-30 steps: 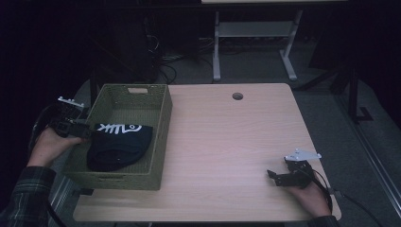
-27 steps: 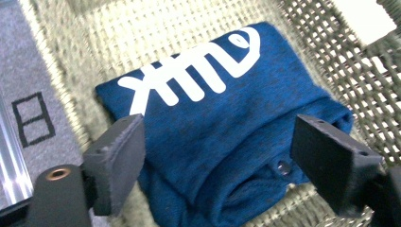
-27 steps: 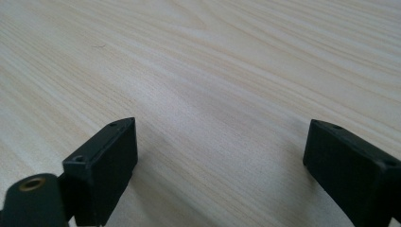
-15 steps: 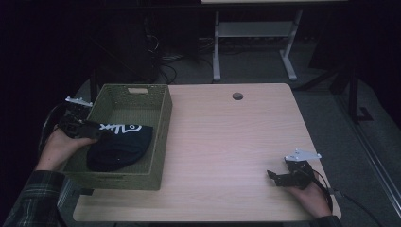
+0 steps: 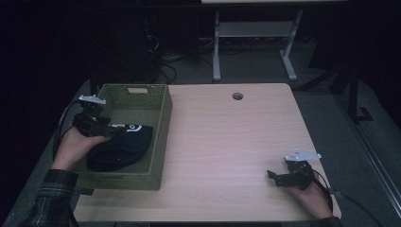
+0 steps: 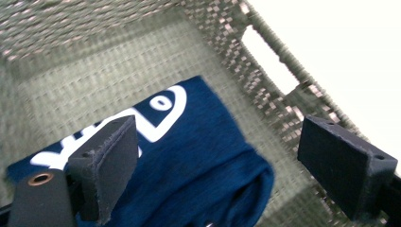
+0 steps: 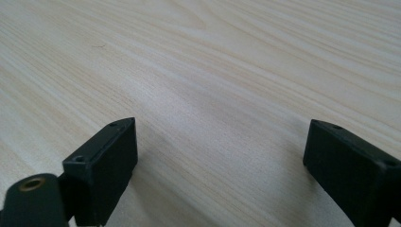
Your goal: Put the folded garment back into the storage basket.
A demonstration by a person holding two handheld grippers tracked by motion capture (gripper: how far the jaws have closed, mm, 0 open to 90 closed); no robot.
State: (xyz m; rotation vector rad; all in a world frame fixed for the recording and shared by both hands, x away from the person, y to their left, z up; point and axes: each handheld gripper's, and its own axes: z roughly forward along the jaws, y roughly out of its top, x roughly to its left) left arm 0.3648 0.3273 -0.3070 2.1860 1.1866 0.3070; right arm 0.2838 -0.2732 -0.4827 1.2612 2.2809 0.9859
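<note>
Left gripper (image 5: 111, 128): we see its jaws just spread wide – nothing between them, over the basket's (image 5: 161, 137) left wall.
Navy cloth (image 5: 120, 149): lying inside the basket.
Right gripper (image 5: 273, 175): released – far right of the basket, above bare tabletop (image 5: 227, 142).

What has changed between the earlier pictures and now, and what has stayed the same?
The left tool has drawn back toward the basket's left wall. Its jaws have just been opening and stand apart above the dark blue cloth, gripping nothing. The cloth stays in the basket; the right tool stays open on the table.
</note>
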